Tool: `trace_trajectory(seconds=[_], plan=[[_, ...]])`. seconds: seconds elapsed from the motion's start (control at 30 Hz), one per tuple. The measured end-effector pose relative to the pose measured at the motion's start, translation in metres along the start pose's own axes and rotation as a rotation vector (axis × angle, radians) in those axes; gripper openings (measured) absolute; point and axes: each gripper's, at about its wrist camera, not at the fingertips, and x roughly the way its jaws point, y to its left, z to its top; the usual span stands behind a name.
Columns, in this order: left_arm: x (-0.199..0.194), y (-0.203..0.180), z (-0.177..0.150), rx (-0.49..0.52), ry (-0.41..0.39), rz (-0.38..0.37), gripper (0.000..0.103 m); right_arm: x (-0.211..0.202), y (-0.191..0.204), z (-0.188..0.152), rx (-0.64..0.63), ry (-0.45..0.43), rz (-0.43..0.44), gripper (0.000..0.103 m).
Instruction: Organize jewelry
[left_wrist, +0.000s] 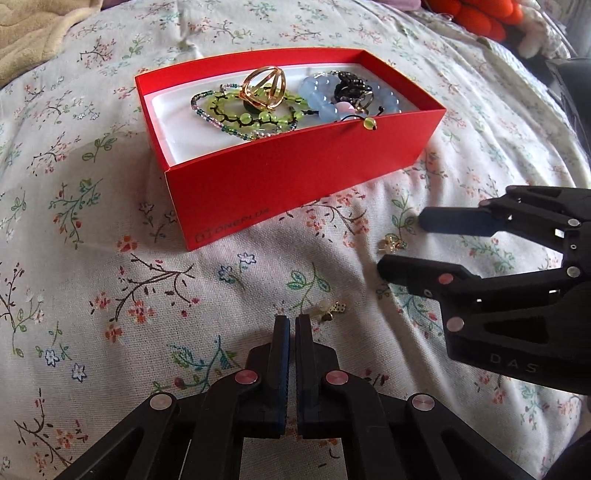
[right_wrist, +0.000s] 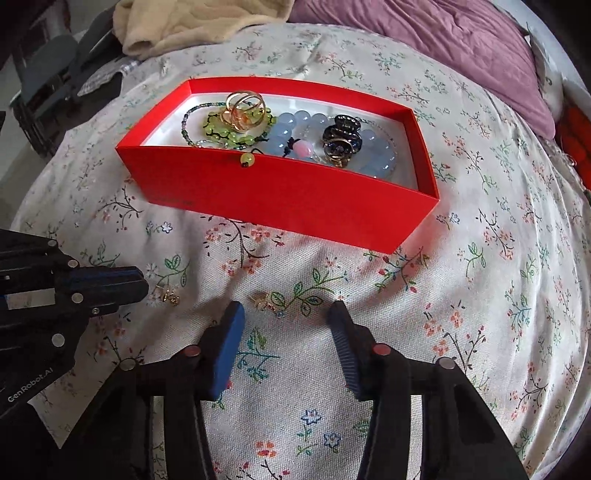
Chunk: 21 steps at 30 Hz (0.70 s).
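Jewelry in a red box (left_wrist: 295, 177) on the bed.
Left tongs (left_wrist: 291, 321) are together, empty; right tongs (right_wrist: 286, 310) are apart near a small earring (right_wrist: 264, 301).

Each camera sits on its own gripper and looks forward and steeply down along the jaws onto the flowered bedspread (left_wrist: 110, 288). The left wrist view takes the red box (left_wrist: 295, 192) from near, its long side slanting away to the right, with the left gripper (left_wrist: 291, 321) at the bottom edge below the box. The right wrist view faces the same box (right_wrist: 280, 199) from a spot further right — here the long side slants the other way. Both views share the box, the bedspread before it, and each other's gripper: the right gripper (left_wrist: 400, 242) enters right of the box, the left gripper (right_wrist: 142, 286) left of it.
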Motion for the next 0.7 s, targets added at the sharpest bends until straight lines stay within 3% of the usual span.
trace_trajectory(seconds=[0.03, 0.13, 0.17, 0.2, 0.27, 0.33, 0.5, 0.7], plan=[[0.000, 0.001, 0.000, 0.003, 0.001, -0.003, 0.000, 0.000, 0.002, 0.001, -0.003, -0.001, 0.007, 0.038], [-0.002, 0.002, -0.002, 0.008, 0.002, -0.011, 0.001, 0.000, 0.006, 0.005, -0.018, 0.000, 0.025, 0.015], [-0.002, 0.002, -0.003, 0.013, 0.003, -0.015, 0.006, -0.001, 0.006, 0.004, -0.020, 0.001, 0.026, 0.011], [-0.002, 0.002, -0.004, 0.022, 0.004, -0.021, 0.010, 0.000, 0.006, 0.005, -0.022, 0.002, 0.023, 0.011], [-0.004, 0.001, -0.007, 0.051, 0.004, -0.036, 0.027, -0.001, 0.007, 0.006, -0.020, -0.001, 0.019, 0.011], [-0.005, -0.003, -0.010, 0.090, -0.002, -0.044, 0.036, -0.005, 0.005, 0.005, -0.011, -0.007, 0.017, 0.011], [-0.004, -0.013, -0.015, 0.181, -0.020, -0.045, 0.037, -0.014, -0.001, 0.004, 0.005, -0.016, 0.023, 0.011], [0.004, -0.017, -0.007, 0.180, -0.034, -0.054, 0.037, -0.019, -0.005, 0.004, 0.006, -0.019, 0.022, 0.011]])
